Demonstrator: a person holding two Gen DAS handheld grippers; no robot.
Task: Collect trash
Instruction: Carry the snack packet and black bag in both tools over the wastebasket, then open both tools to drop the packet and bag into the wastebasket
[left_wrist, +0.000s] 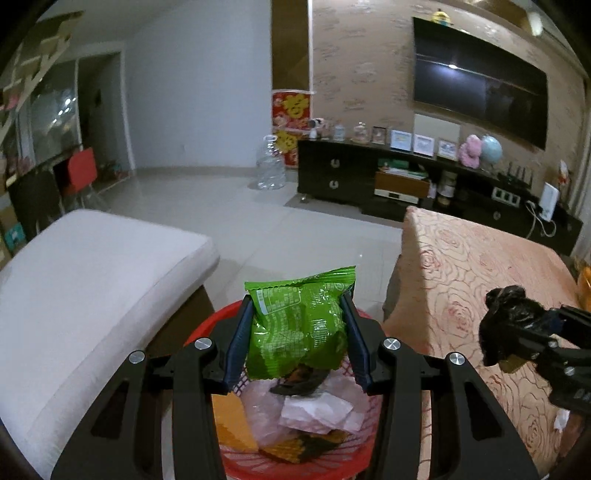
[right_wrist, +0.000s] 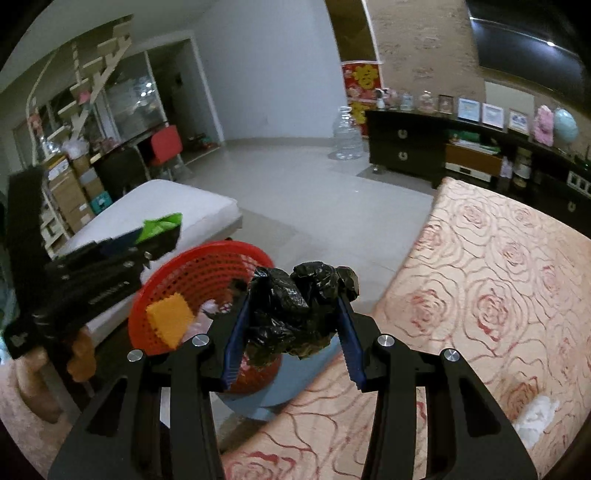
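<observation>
A green snack packet (left_wrist: 299, 325) is pinched between the blue pads of my left gripper (left_wrist: 297, 301), which is shut on it right above a red mesh basket (left_wrist: 229, 454). The basket holds an orange wrapper (left_wrist: 231, 424), pink plastic (left_wrist: 317, 413) and other scraps. My right gripper (right_wrist: 293, 295) is shut on a crumpled black plastic bag (right_wrist: 299, 310), just right of the red mesh basket (right_wrist: 207, 273), over the edge of a rose-patterned cloth (right_wrist: 498, 295). In the left wrist view the black bag (left_wrist: 511, 325) hangs at the right; in the right wrist view the green packet (right_wrist: 162, 225) shows at the left.
A white cushioned seat (left_wrist: 92, 295) lies left of the basket, with tiled floor (left_wrist: 295, 229) between it and the cloth-covered surface. A white tissue (right_wrist: 535, 417) lies on the cloth. A dark TV cabinet (left_wrist: 406, 181) and a clear water jug (left_wrist: 271, 166) stand at the far wall.
</observation>
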